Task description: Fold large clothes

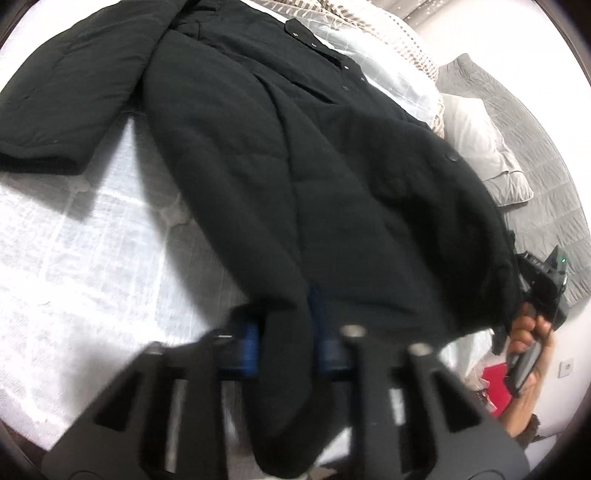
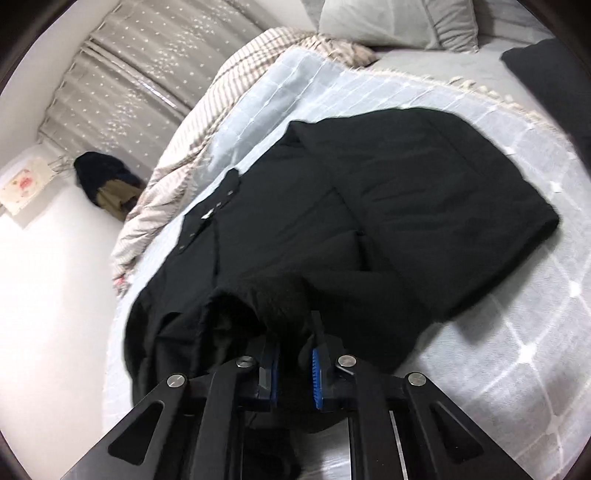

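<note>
The black coat [image 1: 280, 155] lies spread on the bed [image 1: 74, 251], its hem at the near edge. The left tongs [image 1: 286, 347] pinch one hem corner; the right tongs [image 2: 295, 369] clamp the other, cloth bunched between the blue pads [image 2: 316, 373]. Judged step: hem gripped. Next, lift both corners together and carry them forward toward the collar, keeping even tension.

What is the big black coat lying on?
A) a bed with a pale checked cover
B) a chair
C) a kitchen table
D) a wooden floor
A: the black coat is spread across a bed cover with pale checks, with pillows at the far end; both the left gripper and the right gripper pinch its near edge.
</note>
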{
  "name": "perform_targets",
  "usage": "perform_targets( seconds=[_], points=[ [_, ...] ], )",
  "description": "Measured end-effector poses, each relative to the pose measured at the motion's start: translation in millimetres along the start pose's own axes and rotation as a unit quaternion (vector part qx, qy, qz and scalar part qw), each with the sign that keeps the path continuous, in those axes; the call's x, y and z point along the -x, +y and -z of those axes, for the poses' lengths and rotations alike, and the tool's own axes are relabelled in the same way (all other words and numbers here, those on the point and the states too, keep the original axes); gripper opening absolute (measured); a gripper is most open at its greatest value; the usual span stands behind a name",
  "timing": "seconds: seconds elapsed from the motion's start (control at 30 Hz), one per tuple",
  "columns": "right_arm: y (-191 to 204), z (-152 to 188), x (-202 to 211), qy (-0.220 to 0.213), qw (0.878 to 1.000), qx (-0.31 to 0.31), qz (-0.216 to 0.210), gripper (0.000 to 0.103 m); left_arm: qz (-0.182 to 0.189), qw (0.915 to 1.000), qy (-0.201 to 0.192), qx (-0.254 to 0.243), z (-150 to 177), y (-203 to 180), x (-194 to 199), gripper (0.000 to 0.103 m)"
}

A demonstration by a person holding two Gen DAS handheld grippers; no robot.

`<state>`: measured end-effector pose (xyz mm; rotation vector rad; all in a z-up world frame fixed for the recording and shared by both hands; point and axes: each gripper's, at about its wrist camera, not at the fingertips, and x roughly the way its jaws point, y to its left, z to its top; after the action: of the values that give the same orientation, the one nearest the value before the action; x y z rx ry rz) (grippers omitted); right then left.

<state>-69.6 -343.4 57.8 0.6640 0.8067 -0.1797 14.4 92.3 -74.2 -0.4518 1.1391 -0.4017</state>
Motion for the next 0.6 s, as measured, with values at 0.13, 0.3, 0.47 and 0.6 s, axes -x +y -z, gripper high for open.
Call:
perform_targets(
  seconds=[0.13,0.3,0.47,0.6],
  points=[
    [-0.5,5.5,39.6,-0.032,0.999,0.028,0.016,0.01,-0.016,0.9998,-0.014,-0.003,3.4,2.4,35.4,0.008],
    [-5.6,10.2,101.4,-0.072,0.995,0.061,0.036,0.01,-0.015,0.9986,-0.051,-0.005,-1.4,11.5,96.7,0.007],
    [-25.5,19.7,143.0,-0.061,0.988,0.109,0.092,0.01,-0.039,0.9989,-0.022,-0.011,1.2,38.6,115.8,0.007],
    [-68.7,41.8,126.9,0.011,0.978,0.125,0.165,0.01,-0.099,0.994,0.029,-0.036,11.1,57.0,91.9,0.007]
  ],
)
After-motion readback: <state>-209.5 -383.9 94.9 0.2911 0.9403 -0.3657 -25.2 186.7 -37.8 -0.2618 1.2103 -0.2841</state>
